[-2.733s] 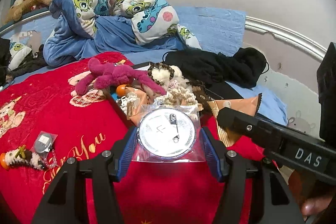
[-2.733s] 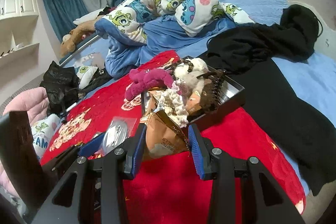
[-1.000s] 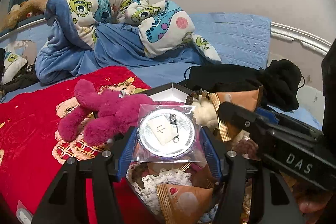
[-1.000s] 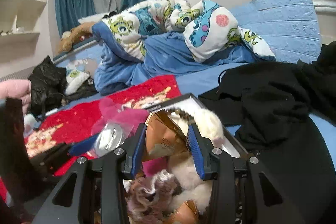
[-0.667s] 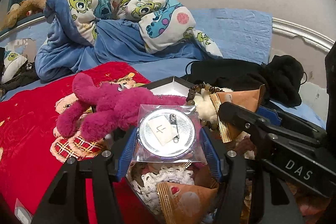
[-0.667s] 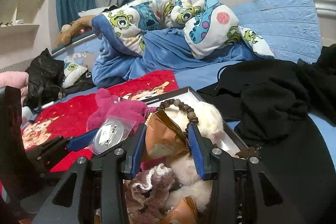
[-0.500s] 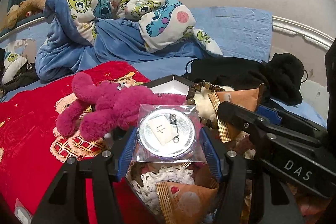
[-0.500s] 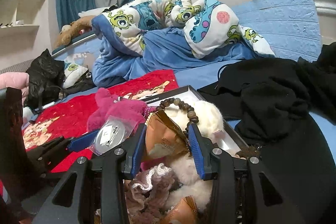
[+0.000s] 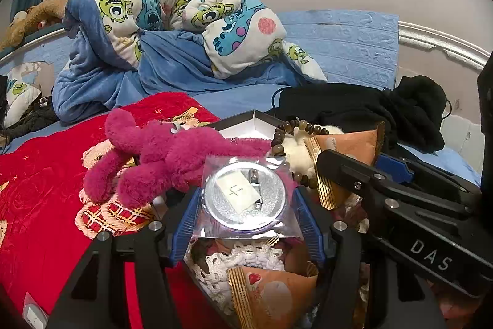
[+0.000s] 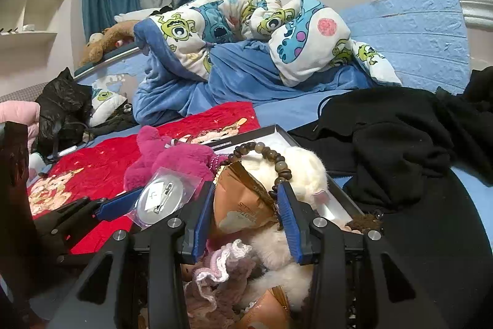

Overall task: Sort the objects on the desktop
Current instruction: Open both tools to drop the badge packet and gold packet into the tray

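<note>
You are clamping the left gripper (image 9: 248, 205) on a bagged silver badge (image 9: 246, 196) at lower centre, and the right gripper (image 10: 246, 202) on a brown snack packet (image 10: 237, 196), both hovering over the black box (image 10: 277, 130). It is already filling up (pink plush (image 9: 160, 156), bead bracelet (image 10: 268, 156), lace), so you are nearing the end; both held items are awaiting release.

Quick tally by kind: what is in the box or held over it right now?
Brown snack packets: 2
Plush toys: 2
Bead bracelets: 1
Bagged badges: 1
Lace pieces: 1
Total: 7, counting only what shows clearly.
</note>
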A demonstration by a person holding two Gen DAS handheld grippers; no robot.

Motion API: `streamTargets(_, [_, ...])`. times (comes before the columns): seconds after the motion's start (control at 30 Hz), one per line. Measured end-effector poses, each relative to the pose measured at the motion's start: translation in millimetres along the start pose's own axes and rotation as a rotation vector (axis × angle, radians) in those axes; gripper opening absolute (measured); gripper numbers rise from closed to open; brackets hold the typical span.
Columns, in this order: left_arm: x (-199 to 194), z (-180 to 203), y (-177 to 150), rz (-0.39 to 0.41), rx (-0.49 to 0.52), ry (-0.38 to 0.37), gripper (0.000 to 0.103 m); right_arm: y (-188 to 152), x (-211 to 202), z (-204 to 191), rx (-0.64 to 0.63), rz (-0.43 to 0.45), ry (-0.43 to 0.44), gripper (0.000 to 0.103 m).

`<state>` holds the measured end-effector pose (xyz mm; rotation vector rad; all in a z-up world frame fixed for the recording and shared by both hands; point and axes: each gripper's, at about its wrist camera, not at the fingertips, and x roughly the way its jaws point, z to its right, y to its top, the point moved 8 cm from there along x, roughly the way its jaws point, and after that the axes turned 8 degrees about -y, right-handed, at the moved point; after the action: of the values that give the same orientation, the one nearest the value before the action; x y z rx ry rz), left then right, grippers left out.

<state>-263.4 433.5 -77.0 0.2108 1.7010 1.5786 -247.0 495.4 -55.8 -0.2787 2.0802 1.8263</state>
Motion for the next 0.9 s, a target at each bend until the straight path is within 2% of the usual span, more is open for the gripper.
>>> streamTargets(0.17, [-5, 6, 2, 0.024, 0.029, 0.004, 0.062, 1, -4, 0, 0.004, 0.019, 0.005, 0.043])
streamTargets(0.23, [-7, 6, 2, 0.030, 0.029, 0.003, 0.065, 1, -6, -1, 0.003, 0.031, 0.018, 0.050])
streamTargets(0.27, [-8, 5, 3, 0.036, 0.027, 0.003, 0.074, 1, -7, -1, 0.004, 0.043, 0.029, 0.062])
streamTargets(0.3, [-10, 5, 3, 0.043, 0.025, 0.002, 0.082, 2, -11, -3, 0.005, 0.057, 0.055, 0.079])
streamTargets(0.33, [-13, 4, 4, 0.054, 0.020, 0.000, 0.085, 3, -13, -5, 0.002, 0.068, 0.072, 0.085])
streamTargets(0.37, [-14, 3, 5, 0.062, 0.016, 0.001, 0.090, 4, -17, -8, -0.006, 0.090, 0.086, 0.099])
streamTargets(0.4, [-15, 2, 5, 0.066, 0.013, 0.006, 0.094, 5, -21, -10, -0.011, 0.105, 0.085, 0.103])
streamTargets(0.47, [-13, -3, 3, 0.044, -0.004, 0.025, 0.103, 6, -25, -12, -0.017, 0.129, 0.090, 0.103])
streamTargets(0.9, [-20, -4, 5, 0.068, -0.004, 0.013, 0.103, 7, -30, -8, 0.010, 0.154, 0.105, 0.103])
